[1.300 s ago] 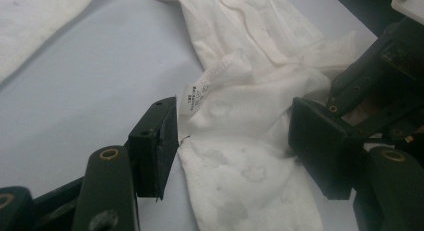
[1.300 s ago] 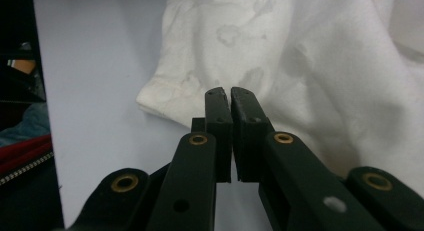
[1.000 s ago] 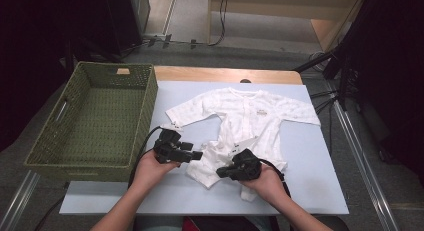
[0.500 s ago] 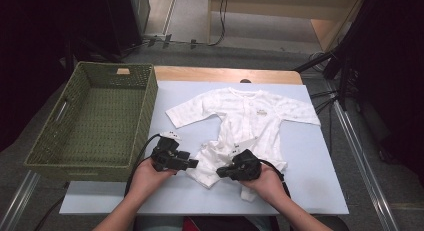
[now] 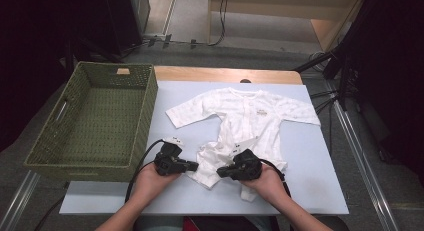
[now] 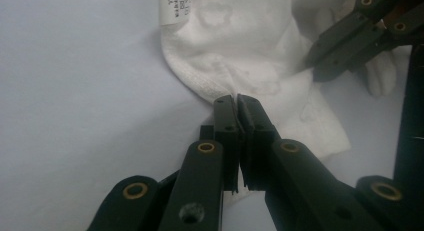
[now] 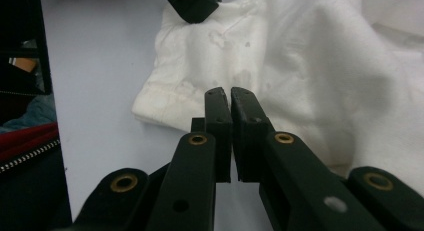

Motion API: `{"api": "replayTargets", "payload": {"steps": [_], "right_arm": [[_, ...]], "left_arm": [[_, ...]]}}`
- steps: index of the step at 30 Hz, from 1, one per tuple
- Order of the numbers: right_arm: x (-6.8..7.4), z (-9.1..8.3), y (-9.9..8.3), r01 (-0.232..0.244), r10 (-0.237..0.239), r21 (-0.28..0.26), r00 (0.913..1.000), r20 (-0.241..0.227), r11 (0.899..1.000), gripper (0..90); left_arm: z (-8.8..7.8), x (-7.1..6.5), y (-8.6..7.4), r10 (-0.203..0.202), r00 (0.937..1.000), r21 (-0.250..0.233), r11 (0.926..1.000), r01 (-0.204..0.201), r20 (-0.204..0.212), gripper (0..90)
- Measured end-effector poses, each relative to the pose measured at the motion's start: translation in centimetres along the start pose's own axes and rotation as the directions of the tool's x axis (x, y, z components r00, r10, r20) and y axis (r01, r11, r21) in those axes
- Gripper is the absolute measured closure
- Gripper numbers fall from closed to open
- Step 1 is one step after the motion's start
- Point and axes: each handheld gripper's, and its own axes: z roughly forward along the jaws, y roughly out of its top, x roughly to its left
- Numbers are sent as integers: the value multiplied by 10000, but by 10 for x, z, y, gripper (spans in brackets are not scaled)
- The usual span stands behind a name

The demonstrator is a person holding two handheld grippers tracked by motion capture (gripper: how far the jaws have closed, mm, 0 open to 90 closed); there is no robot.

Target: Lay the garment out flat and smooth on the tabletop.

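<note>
Now the left hand-held gripper (image 6: pixel 235 103) has just been closing and pinches the white baby suit (image 6: pixel 240 56). Just beside it, the right hand-held gripper (image 7: pixel 225 98) pinches the suit's leg too.

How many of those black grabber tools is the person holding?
2. The left gripper pinches the white baby suit's near left edge; the right gripper sits closed on the cloth beside it.

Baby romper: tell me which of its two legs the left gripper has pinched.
The leg on the basket side, at the left in the high view. The left gripper has just closed on its cuff; the right gripper holds the other leg.
</note>
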Motion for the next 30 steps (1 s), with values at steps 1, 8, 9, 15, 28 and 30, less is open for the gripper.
{"api": "replayTargets", "payload": {"steps": [1, 8, 9, 15, 28, 30], "right_arm": [[1, -1, 0, -51, 51, -4, 10000, -32, 10000, 847], [10, -17, -6, -37, 26, -334, 9995, -323, 9994, 847], [12, -19, -6, -28, 13, -354, 9992, -407, 9994, 847], [28, -18, -10, 292, -308, -218, 9967, -749, 9993, 847], [49, -21, -20, 513, -519, -81, 9869, -1530, 9987, 738], [47, -23, -20, 457, -475, -154, 9875, -1504, 9988, 670]], "left_arm": [[-2, -2, 0, -1, 10000, 14, 10000, 1, 53, 879], [-20, -19, -8, 172, 9988, -403, 9991, -154, 455, 877], [-22, -22, -10, 198, 9986, -442, 9989, -176, 494, 877], [-32, -35, -24, 290, 9978, -400, 9988, -267, 598, 876], [-41, -53, -48, 467, 9962, -53, 9989, -465, 735, 760], [-43, -50, -48, 389, 9960, -193, 9991, -374, 802, 697]]}}
